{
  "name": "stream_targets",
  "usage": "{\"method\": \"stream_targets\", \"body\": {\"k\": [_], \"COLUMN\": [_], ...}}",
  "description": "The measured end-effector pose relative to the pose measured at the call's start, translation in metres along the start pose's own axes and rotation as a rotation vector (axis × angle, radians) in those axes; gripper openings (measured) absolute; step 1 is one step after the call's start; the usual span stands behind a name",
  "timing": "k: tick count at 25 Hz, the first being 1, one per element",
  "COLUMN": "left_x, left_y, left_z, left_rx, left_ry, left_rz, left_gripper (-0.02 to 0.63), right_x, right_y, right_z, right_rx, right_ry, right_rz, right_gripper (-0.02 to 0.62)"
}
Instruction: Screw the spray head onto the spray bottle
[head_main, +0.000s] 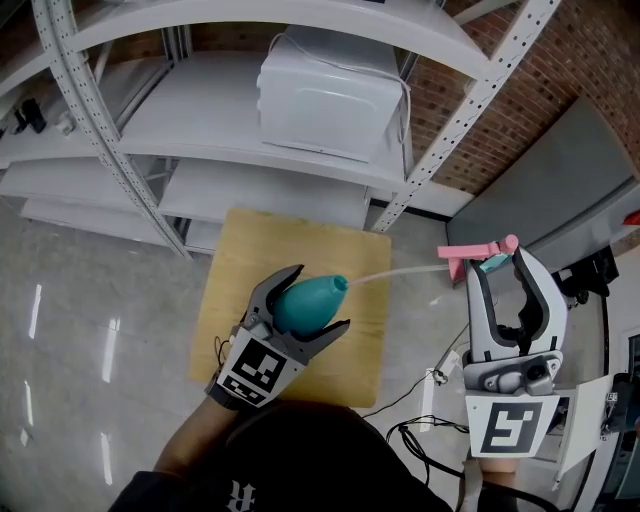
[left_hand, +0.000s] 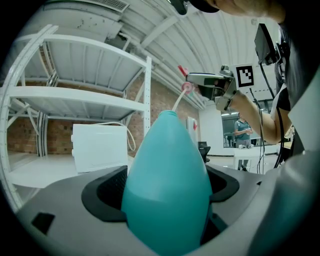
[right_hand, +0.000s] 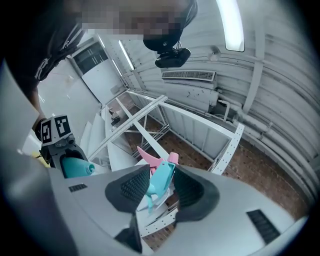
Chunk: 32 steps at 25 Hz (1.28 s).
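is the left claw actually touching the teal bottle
Touching. The left gripper view shows the teal bottle wedged between the two dark pads of the left claw, pressed against both.

Two grippers: one left gripper (head_main: 320, 296), one right gripper (head_main: 497, 262). Two marker cubes, one (head_main: 255, 372) on the left and one (head_main: 510, 425) on the right. One teal spray bottle (head_main: 300, 303). One pink-and-teal spray head (head_main: 475, 252) with one clear tube (head_main: 400, 272). One wooden table (head_main: 240, 270). One white box (head_main: 330, 95). One white shelving rack (head_main: 130, 180). One person (left_hand: 243, 131) in the far background.
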<state>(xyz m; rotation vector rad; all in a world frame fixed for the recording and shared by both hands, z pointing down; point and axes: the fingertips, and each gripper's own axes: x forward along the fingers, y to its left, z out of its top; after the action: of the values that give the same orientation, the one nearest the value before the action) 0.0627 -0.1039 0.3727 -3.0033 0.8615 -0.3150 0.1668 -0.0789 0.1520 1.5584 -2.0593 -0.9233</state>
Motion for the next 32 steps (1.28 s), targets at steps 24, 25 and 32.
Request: {"method": "stream_targets", "body": {"k": [24, 25, 32], "left_x": [0.018, 0.019, 0.024], "left_y": [-0.023, -0.022, -0.016], "left_z": [0.022, 0.021, 0.017], "left_rx": [0.046, 0.040, 0.040], "left_ry": [-0.018, -0.017, -0.008], "left_rz": [-0.047, -0.043, 0.006], "left_gripper": [0.446, 0.446, 0.446], "right_x": [0.029, 0.030, 0.039], "right_y": [0.113, 0.113, 0.118], "right_z": [-0.012, -0.011, -0.013], "right_rx": [-0.122, -0.149, -0.202], "right_ry": [0.061, 0.065, 0.170], "right_rz": [0.352, 0.344, 0.295], "right_gripper": [0.150, 0.150, 0.150]}}
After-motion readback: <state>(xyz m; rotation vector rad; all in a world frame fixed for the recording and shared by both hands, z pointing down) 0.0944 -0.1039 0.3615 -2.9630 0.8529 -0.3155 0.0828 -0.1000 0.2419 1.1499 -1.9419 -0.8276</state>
